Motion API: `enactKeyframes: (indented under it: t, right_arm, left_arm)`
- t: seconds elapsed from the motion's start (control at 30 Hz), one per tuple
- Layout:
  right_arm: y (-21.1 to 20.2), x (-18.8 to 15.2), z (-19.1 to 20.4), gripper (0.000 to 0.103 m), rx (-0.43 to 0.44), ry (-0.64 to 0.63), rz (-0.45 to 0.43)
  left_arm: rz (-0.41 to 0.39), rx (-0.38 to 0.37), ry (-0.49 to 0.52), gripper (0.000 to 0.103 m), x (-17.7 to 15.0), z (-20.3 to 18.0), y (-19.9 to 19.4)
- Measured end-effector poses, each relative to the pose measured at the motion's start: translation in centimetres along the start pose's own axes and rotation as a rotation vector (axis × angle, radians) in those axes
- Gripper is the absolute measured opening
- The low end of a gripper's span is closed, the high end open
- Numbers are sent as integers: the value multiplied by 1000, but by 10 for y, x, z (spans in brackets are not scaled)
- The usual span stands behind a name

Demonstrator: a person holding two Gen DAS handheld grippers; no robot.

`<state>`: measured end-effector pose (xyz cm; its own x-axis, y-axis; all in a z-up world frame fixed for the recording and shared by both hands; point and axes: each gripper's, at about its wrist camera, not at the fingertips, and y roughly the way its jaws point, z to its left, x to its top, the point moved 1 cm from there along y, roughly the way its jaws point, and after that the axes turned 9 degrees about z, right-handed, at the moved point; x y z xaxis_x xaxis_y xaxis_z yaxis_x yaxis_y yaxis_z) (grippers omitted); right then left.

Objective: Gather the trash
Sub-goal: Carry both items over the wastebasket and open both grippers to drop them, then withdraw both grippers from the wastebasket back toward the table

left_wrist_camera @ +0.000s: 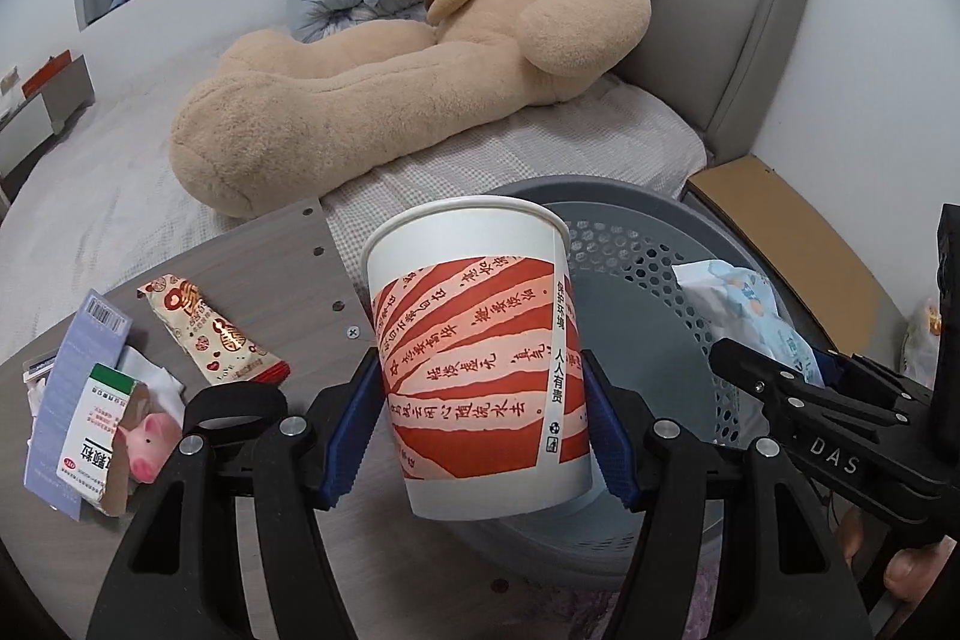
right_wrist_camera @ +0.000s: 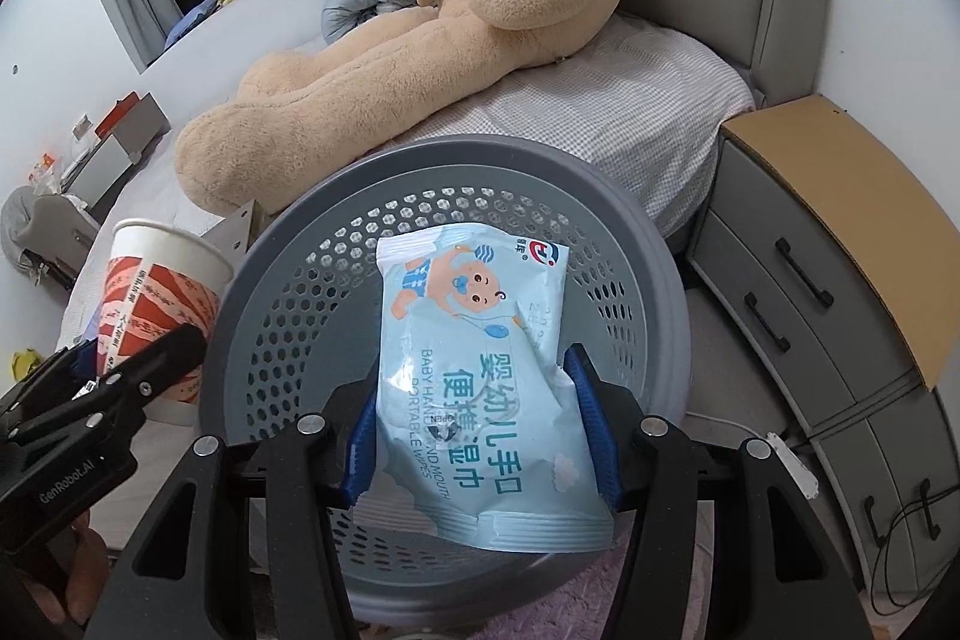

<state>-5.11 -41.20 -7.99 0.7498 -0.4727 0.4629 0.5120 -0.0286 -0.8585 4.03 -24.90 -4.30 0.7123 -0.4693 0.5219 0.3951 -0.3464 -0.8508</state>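
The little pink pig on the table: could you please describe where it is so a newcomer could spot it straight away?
Start at the grey wooden table beside the bed, in front of the big teddy bear. At its left end lies a cluster of litter, with a green-and-white medicine box on it. The pink pig sits against that box, the only small rounded toy among flat packaging.

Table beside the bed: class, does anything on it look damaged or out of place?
Yes. The medicine box is torn open with ragged cardboard edges, and a pink toy pig sits among the wrappers, hardly trash.

Even indoor light, sharp, fisheye edges warped.
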Motion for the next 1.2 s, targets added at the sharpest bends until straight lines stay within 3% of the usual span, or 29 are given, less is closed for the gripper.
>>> enactKeyframes:
  t: [0.2, 0.33, 0.57, 1.2]
  right_arm:
    - [8, 6, -1, 54, 12, -19, 7]
    - [7, 6, 1, 67, 3, -32, -11]
    - [7, 5, -2, 67, 8, -17, -11]
    - [-7, -10, 5, 67, 11, -5, -27]
  left_arm:
    - [18, 18, 1, 65, 7, -5, 10]
    - [17, 32, -5, 72, 7, -4, 11]
    - [21, 50, -12, 74, 5, -3, 10]
    - [-25, 68, -30, 93, -4, 1, -12]
